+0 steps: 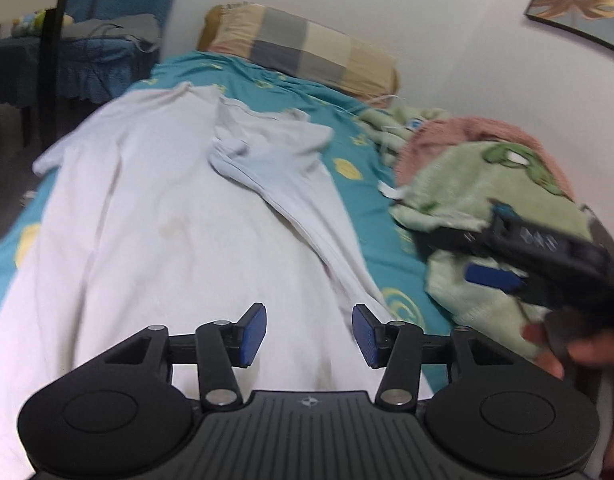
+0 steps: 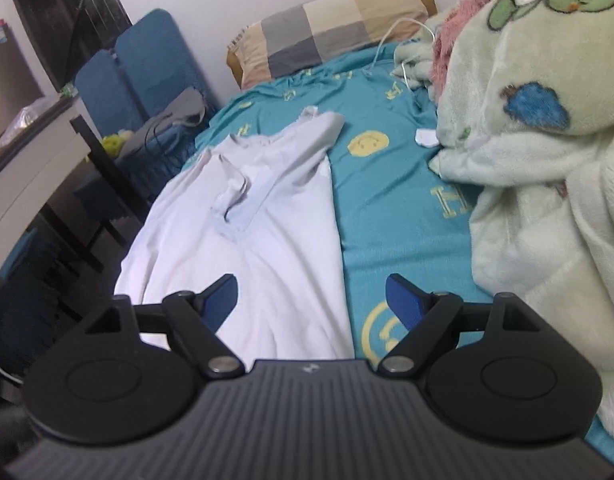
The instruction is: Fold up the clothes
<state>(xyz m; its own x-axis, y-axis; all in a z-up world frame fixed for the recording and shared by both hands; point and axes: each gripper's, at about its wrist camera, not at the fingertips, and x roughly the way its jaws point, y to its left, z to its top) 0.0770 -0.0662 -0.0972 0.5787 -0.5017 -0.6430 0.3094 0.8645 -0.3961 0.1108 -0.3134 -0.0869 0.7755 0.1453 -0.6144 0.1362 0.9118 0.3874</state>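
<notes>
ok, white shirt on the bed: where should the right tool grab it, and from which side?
The white shirt lies flat, one sleeve folded in. Its straight right side edge, on the teal sheet, is exposed. Bring the open right tool in low from the right, probably near the hem.

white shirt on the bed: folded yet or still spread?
Partly folded. The white shirt lies mostly flat on the teal sheet, with only its right sleeve turned in across the chest; the lower body is unfolded.
</notes>
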